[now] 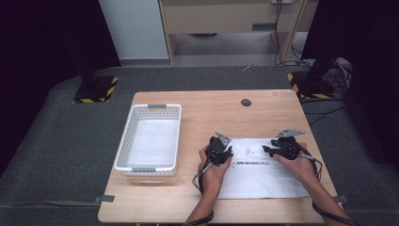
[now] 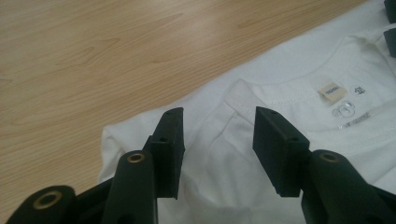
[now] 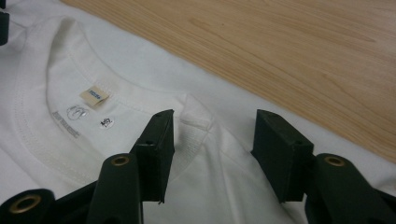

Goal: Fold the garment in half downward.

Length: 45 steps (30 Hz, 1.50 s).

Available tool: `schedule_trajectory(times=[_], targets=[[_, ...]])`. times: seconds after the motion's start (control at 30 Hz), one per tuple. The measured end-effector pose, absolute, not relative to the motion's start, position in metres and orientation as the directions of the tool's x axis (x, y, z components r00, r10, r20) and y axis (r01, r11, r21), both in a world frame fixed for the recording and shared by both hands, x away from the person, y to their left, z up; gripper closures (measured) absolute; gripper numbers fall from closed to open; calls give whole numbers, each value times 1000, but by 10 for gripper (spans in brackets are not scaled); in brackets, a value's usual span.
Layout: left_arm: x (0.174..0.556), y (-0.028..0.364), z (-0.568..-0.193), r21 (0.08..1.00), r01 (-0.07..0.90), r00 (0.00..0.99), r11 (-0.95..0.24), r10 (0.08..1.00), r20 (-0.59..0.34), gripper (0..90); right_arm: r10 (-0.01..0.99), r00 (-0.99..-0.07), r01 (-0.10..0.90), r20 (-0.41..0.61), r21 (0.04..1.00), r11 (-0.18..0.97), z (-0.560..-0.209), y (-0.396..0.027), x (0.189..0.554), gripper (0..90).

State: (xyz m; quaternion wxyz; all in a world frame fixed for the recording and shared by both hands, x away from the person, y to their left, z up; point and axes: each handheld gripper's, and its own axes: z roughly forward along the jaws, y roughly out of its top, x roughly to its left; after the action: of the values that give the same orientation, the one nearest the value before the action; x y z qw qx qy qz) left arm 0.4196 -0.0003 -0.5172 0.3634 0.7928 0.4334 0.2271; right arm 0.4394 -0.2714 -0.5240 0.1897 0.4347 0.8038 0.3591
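A white T-shirt [image 1: 263,176] lies flat on the wooden table [image 1: 207,106], its collar toward the far side. My left gripper [image 1: 228,150] stands at the shirt's left shoulder and my right gripper [image 1: 266,149] at its right shoulder. In the left gripper view the jaws of the left gripper [image 2: 218,123] are open over the shoulder cloth [image 2: 219,154], beside the collar and its tan label [image 2: 330,91]. In the right gripper view the right gripper [image 3: 212,126] is open too, with the collar seam [image 3: 194,116] showing between its jaws and the label [image 3: 95,95] to the left.
A white plastic basket [image 1: 123,141] stands on the left half of the table, lined with something white. A dark round cap [image 1: 245,102] sits in the tabletop near the far edge. Bare wood lies beyond the shirt. Black stands and cables are on the floor behind.
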Motion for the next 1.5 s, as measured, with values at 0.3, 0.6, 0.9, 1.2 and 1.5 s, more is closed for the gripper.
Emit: schedule_trajectory(times=[0.3,0.6,0.9,1.2,1.5], targets=[[426,-13,-528,755,512,564,-410,823,64,568,816,-577,552,-16,729,405,-530,-266,439,645],[427,-22,-531,748,470,608,-469,786,111,753,807,-590,549,8,737,394,-530,-264,434,784],[426,-22,-526,756,481,595,-443,799,90,858,806,-592,536,17,755,378,-523,-265,427,790],[414,-12,-508,780,455,594,-430,799,94,900,798,-603,510,12,774,374,-511,-266,416,792],[418,-15,-513,769,485,588,-417,806,66,646,794,-607,516,7,764,388,-510,-263,412,792]])
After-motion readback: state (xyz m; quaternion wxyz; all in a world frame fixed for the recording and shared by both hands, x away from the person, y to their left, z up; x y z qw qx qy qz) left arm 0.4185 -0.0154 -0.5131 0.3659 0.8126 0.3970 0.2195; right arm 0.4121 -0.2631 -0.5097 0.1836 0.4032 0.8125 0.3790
